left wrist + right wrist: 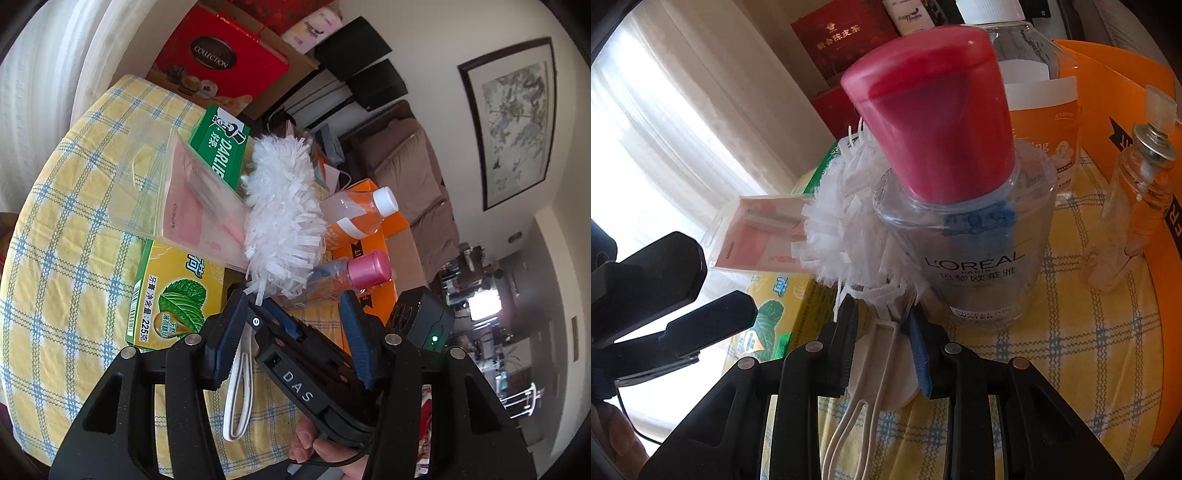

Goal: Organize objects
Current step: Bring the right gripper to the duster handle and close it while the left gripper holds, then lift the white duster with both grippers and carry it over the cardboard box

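A white shredded-mesh bath puff (282,218) with a white loop cord (240,395) sits among boxes on the yellow checked tablecloth (74,221). My right gripper (882,317) is shut on the puff's (846,229) white base disc (882,369); it also shows in the left wrist view as a black body marked DAS (306,376). My left gripper (295,299) is open, its blue fingers (354,339) either side of the right gripper. A L'Oreal bottle (971,236) with a pink cap (934,110) stands just behind the puff.
Green and yellow toothpaste boxes (173,295), a pink item in a clear pack (177,192), an orange-label bottle with white cap (358,214), an orange box (1126,110), a small spray bottle (1134,206) and a red gift box (218,62) crowd the table.
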